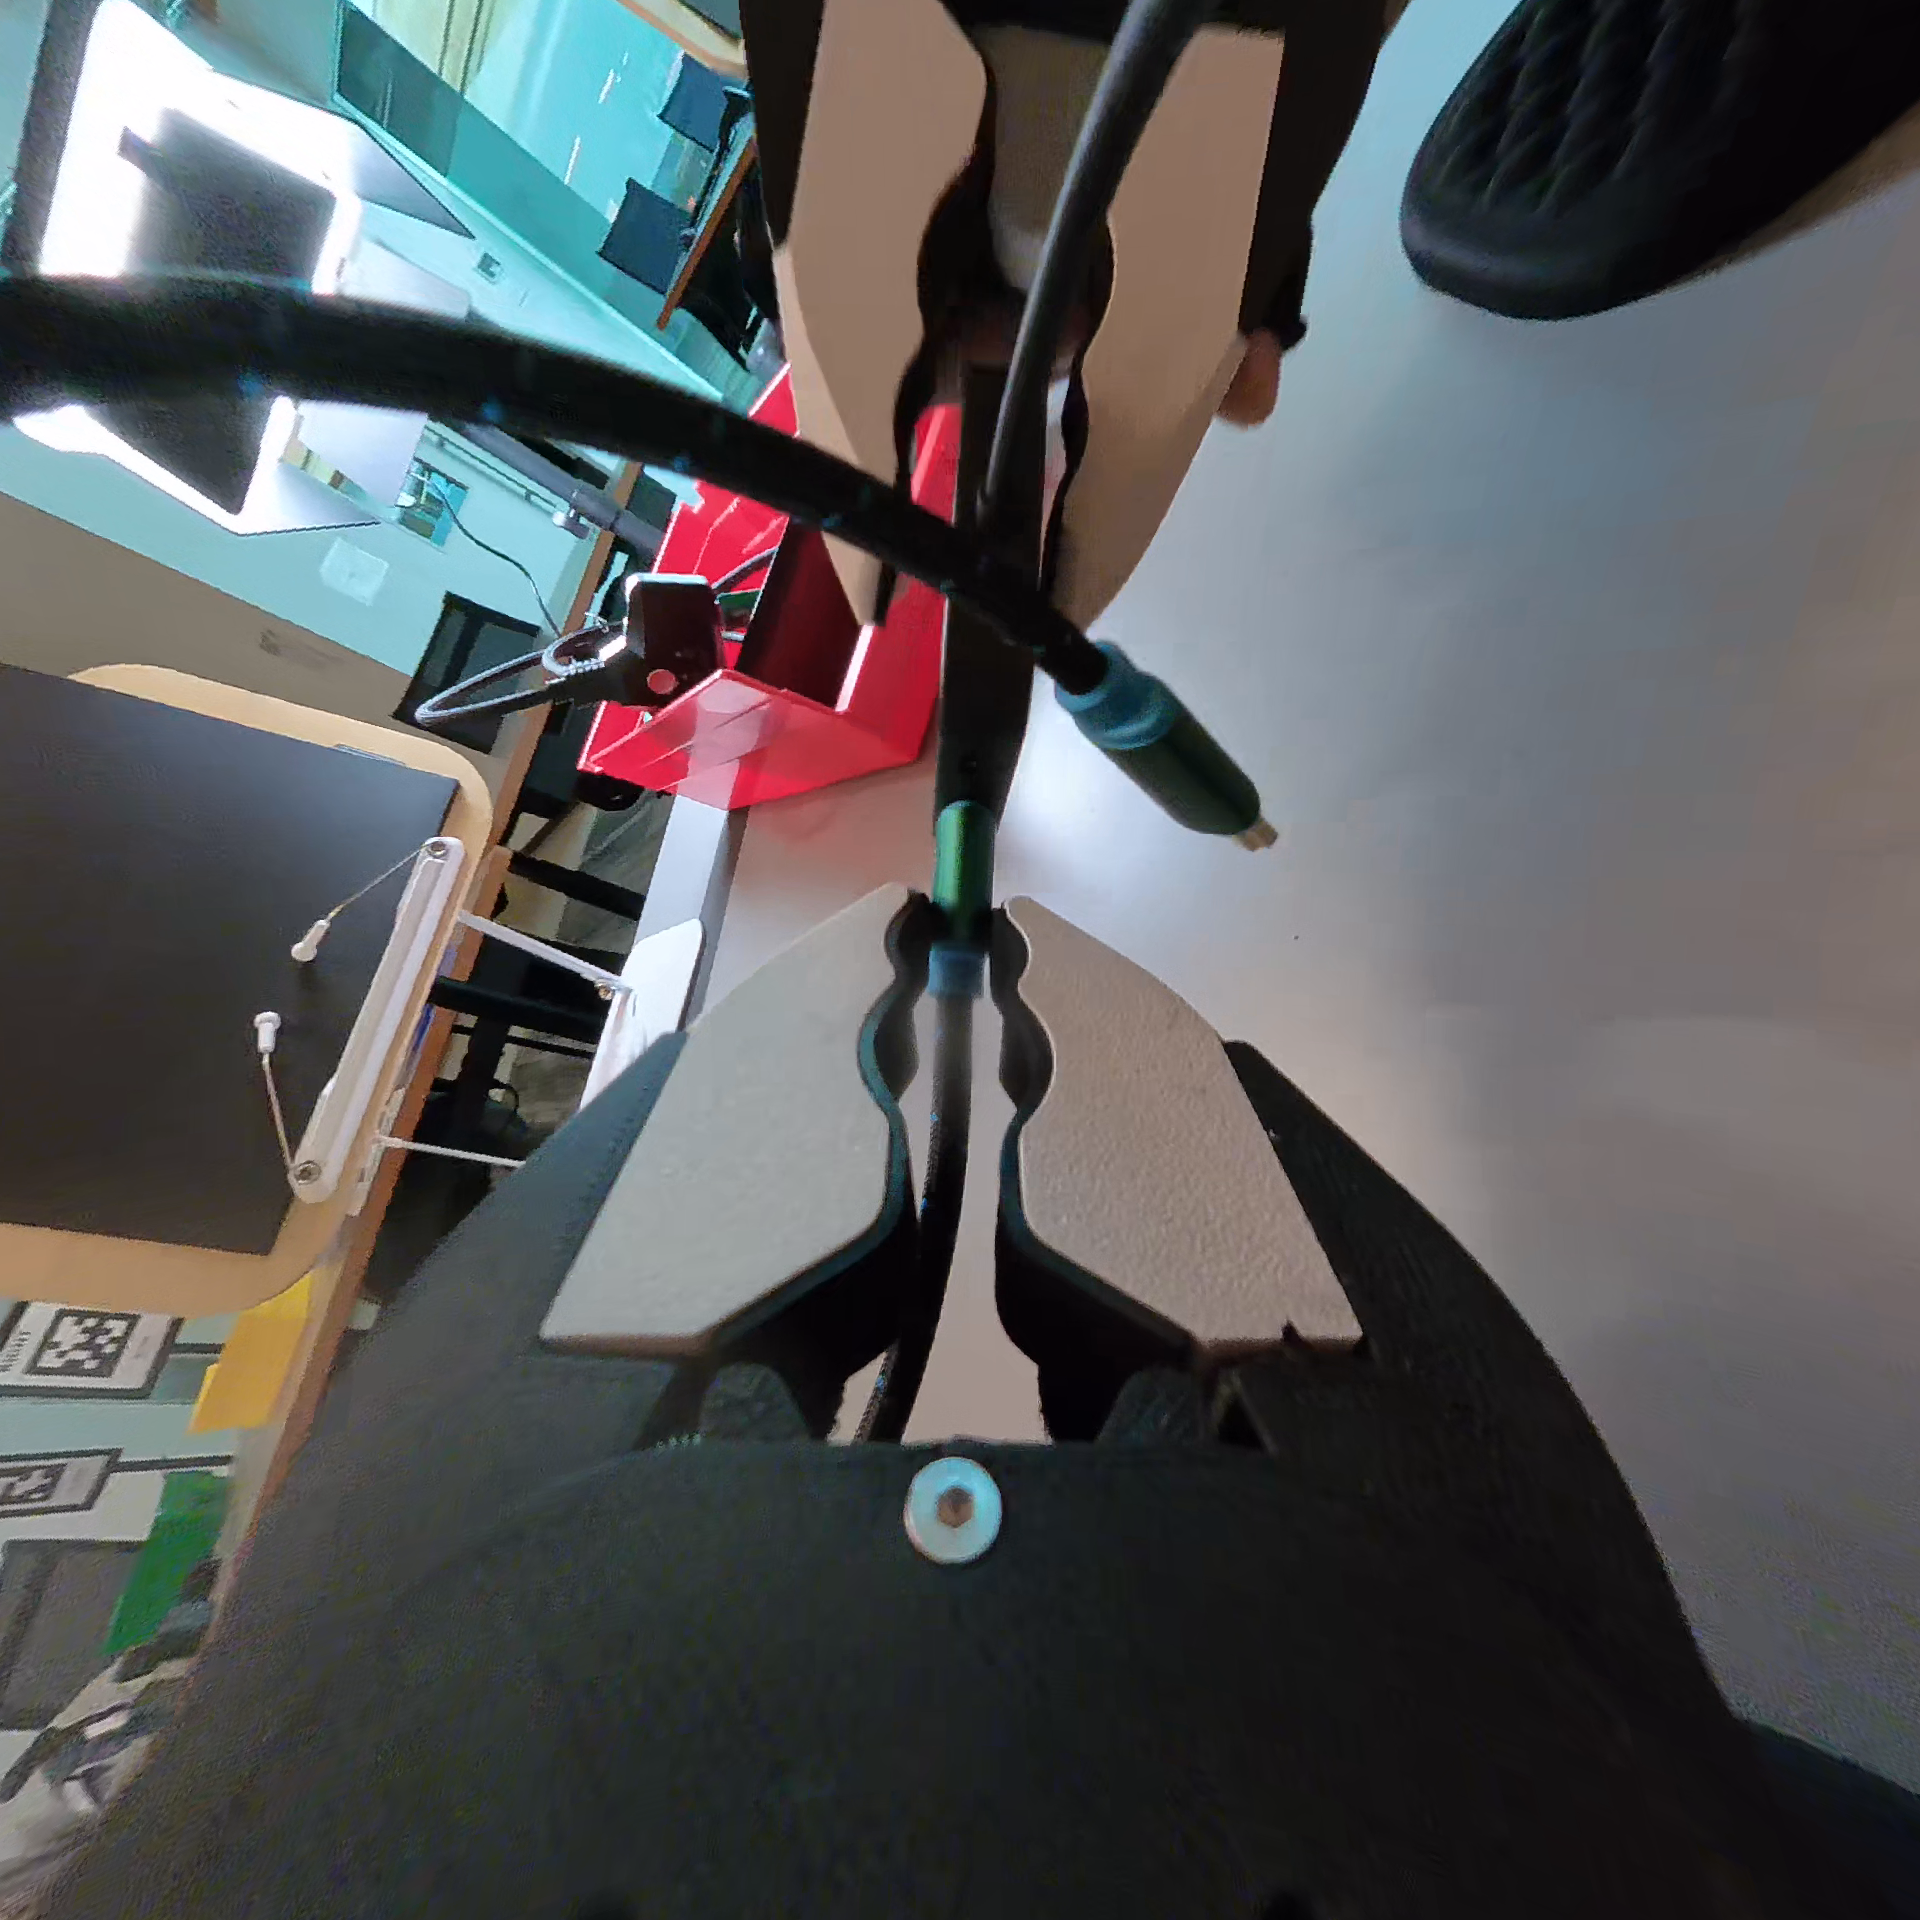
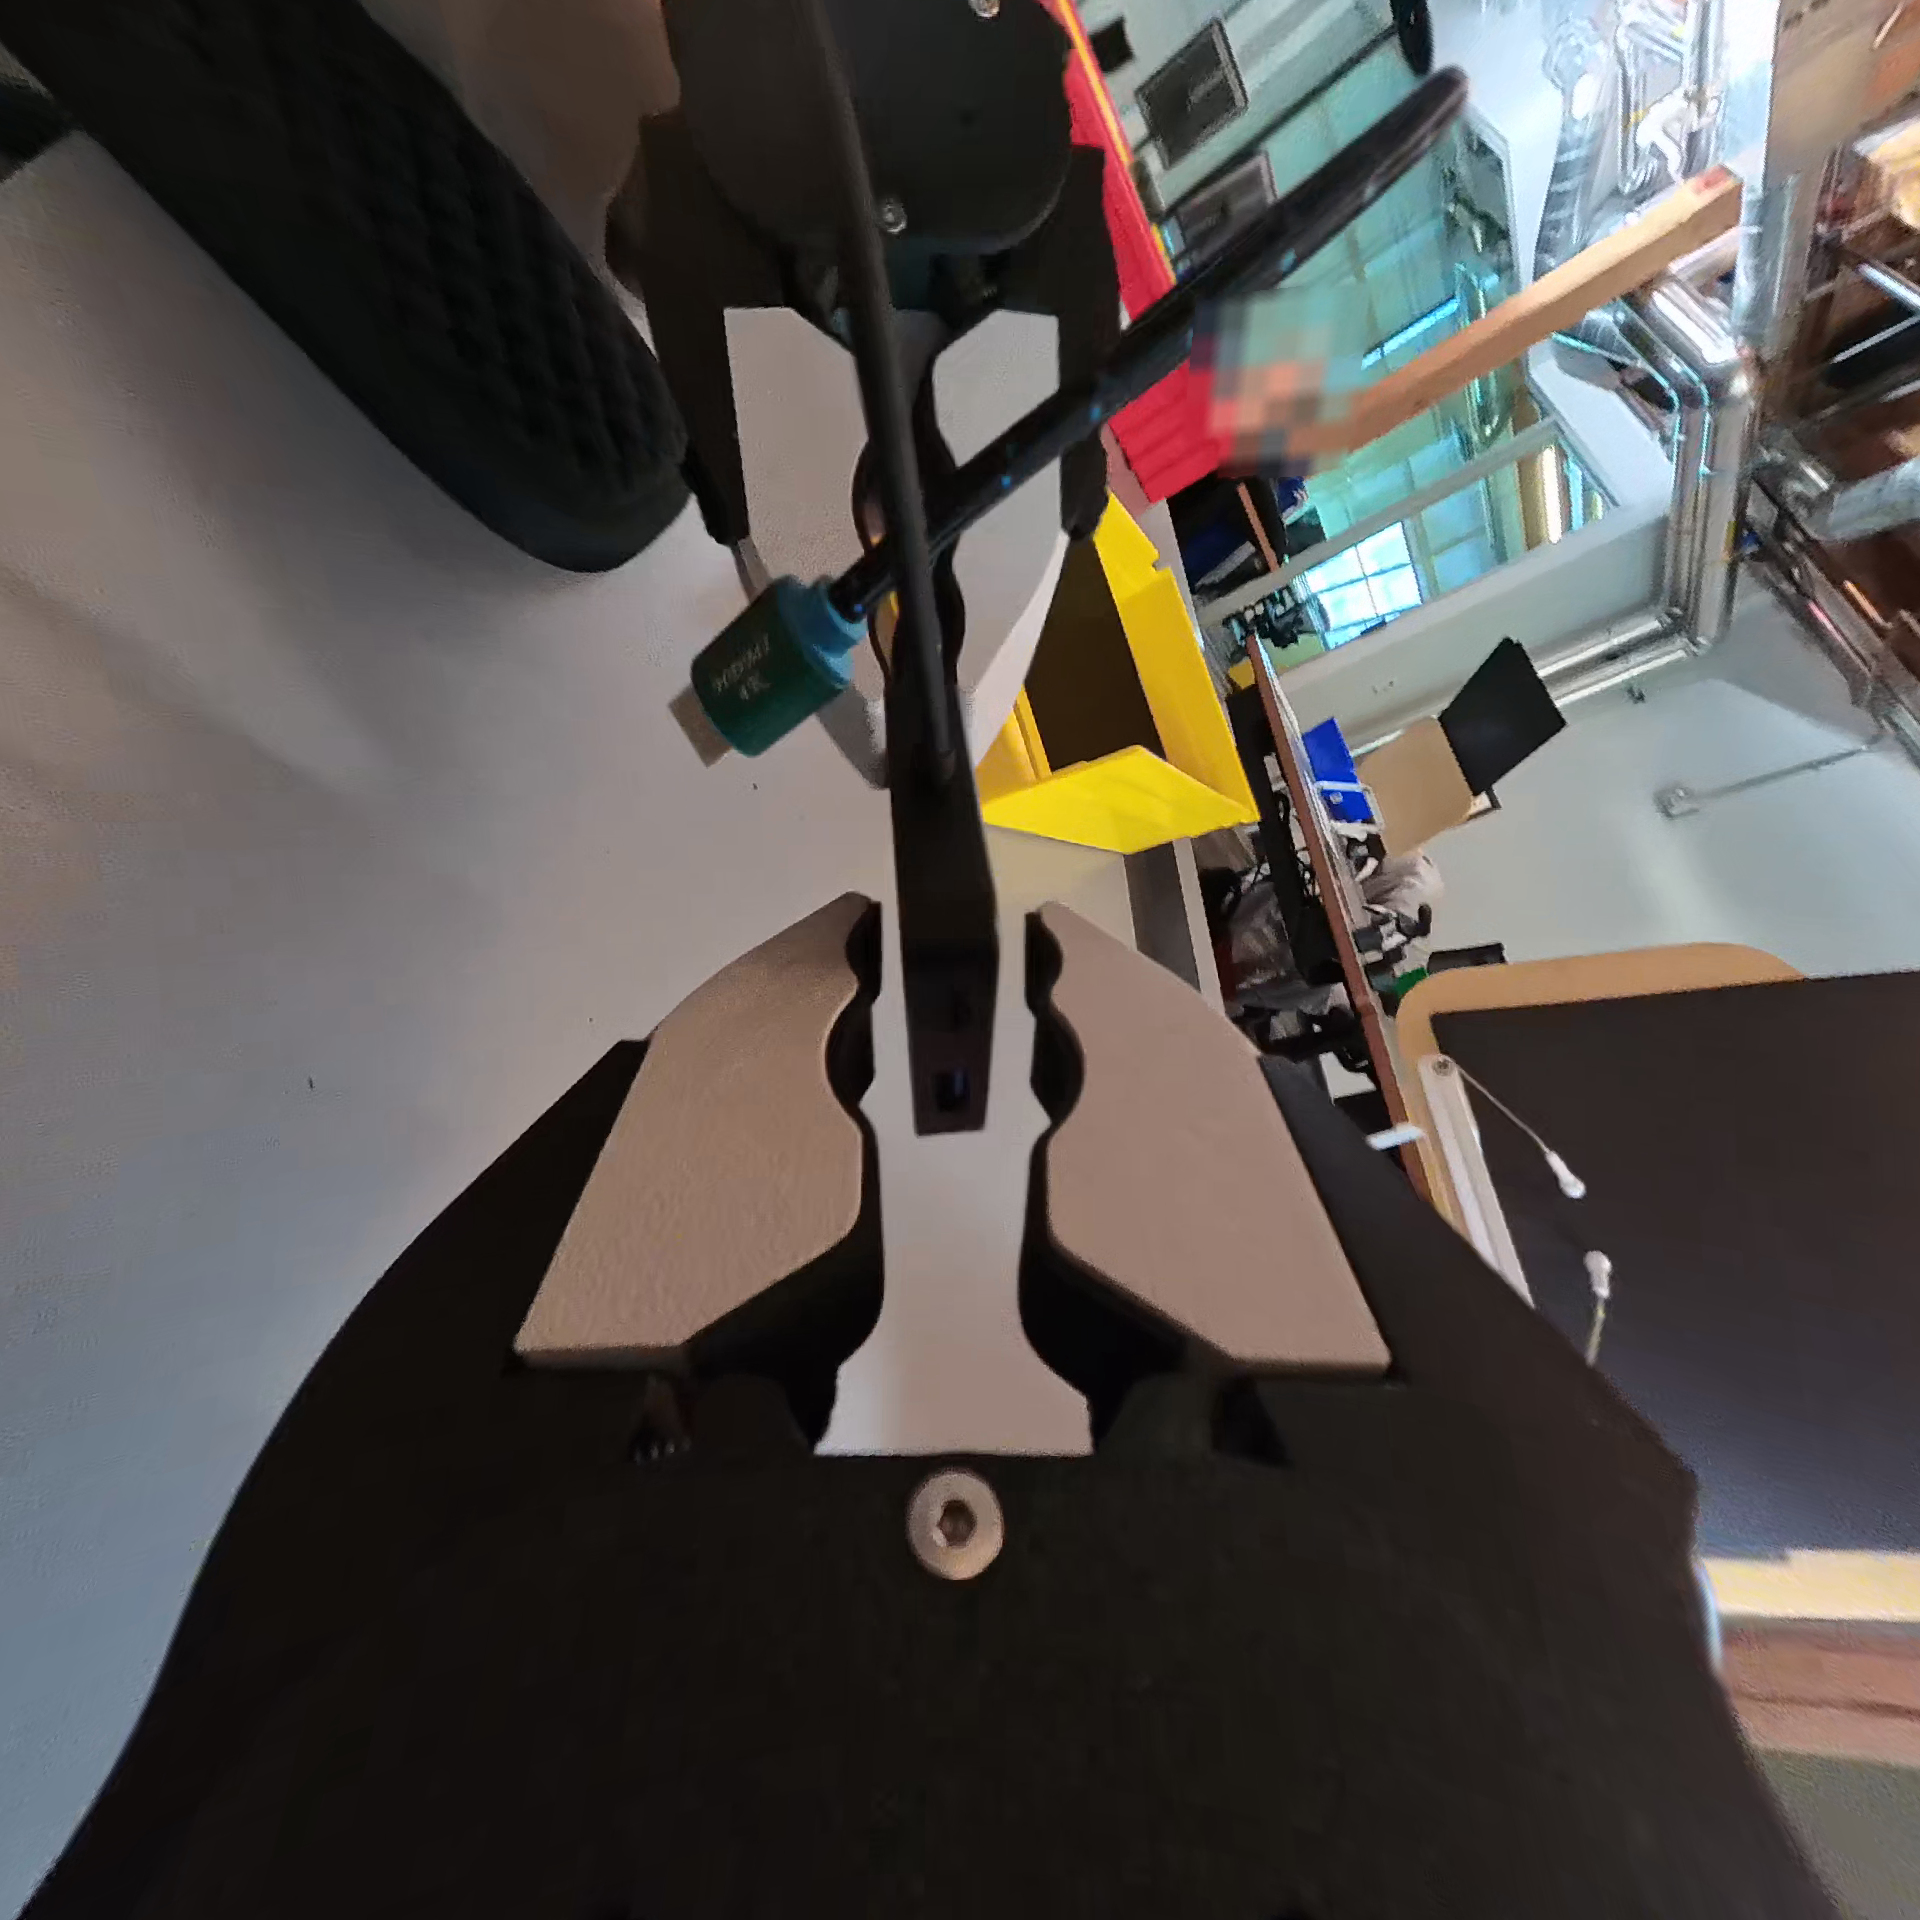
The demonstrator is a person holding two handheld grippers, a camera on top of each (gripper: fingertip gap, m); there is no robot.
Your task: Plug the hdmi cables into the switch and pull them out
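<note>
My left gripper point(image 1: 956, 920) is shut on a green HDMI plug point(image 1: 961, 852) whose tip meets the end of the thin black switch point(image 1: 977, 717), seen edge-on above the white table point(image 1: 1558, 987). Its black cable runs back between my fingers. My right gripper point(image 2: 951, 925) faces it and is shut on the other end of the switch point(image 2: 951, 997); it also shows in the left wrist view point(image 1: 977, 608). A second green HDMI plug point(image 1: 1169, 753) on a thick black cable point(image 1: 520, 374) hangs loose beside the switch and also shows in the right wrist view point(image 2: 769, 675).
A red bin point(image 1: 790, 675) and a yellow bin point(image 2: 1122, 727) stand at the table's edge. A black ribbed rounded object point(image 1: 1662, 156) is on the other side of the grippers. A black board with a white fixture point(image 1: 208, 935) is beyond the table. The tips of one gripper are about 5 centimetres away from the tips of the other.
</note>
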